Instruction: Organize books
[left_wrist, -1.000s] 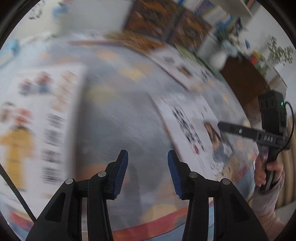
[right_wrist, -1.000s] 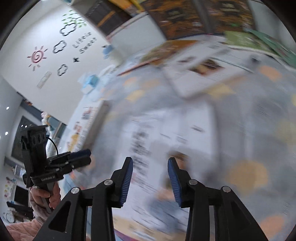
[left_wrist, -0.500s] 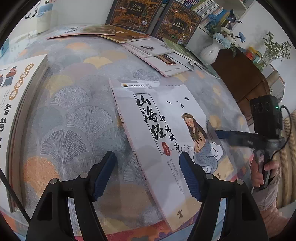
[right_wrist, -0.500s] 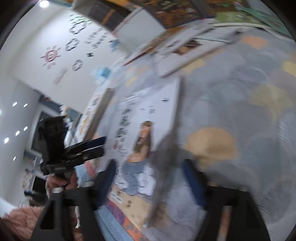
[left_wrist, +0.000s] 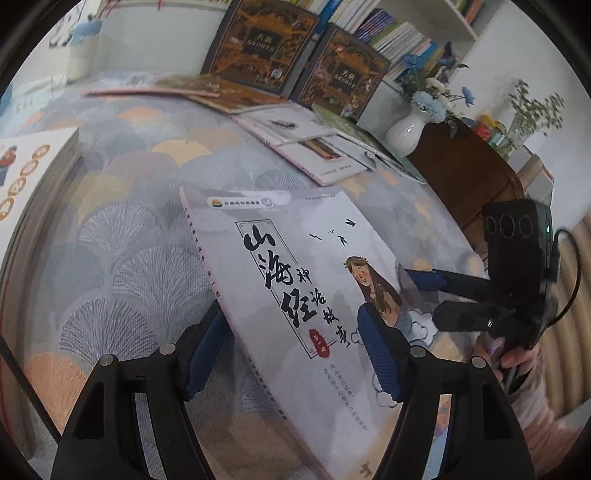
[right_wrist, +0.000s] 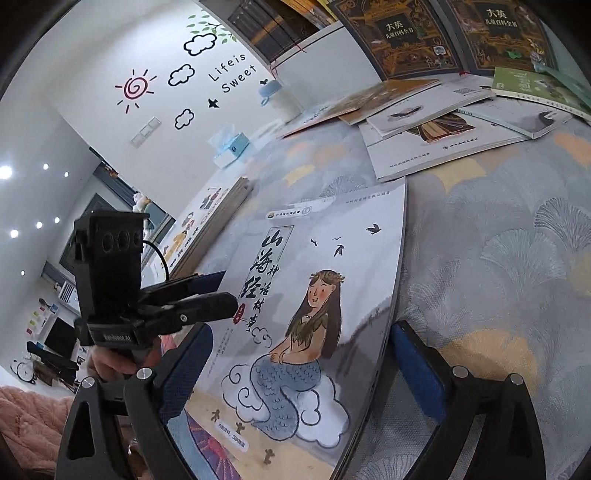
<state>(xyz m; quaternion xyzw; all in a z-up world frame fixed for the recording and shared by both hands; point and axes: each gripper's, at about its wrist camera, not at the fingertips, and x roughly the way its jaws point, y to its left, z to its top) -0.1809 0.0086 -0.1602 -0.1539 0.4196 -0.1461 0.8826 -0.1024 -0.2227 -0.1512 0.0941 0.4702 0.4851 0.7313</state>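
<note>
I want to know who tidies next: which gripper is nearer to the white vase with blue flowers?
Right. The right gripper reaches over the mermaid book's right edge, on the side where the white vase stands. The left gripper straddles the book's spine edge, farther away.

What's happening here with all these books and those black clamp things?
A person is tidying books on a patterned tablecloth, holding a two-finger tool in each hand. Both tools have just been opening around one book, the mermaid storybook. The left tool straddles its spine edge and the right tool its opposite edge, but neither has clamped it. More books lie scattered near two dark volumes standing at the back, and a neat stack sits off to the side.
</note>
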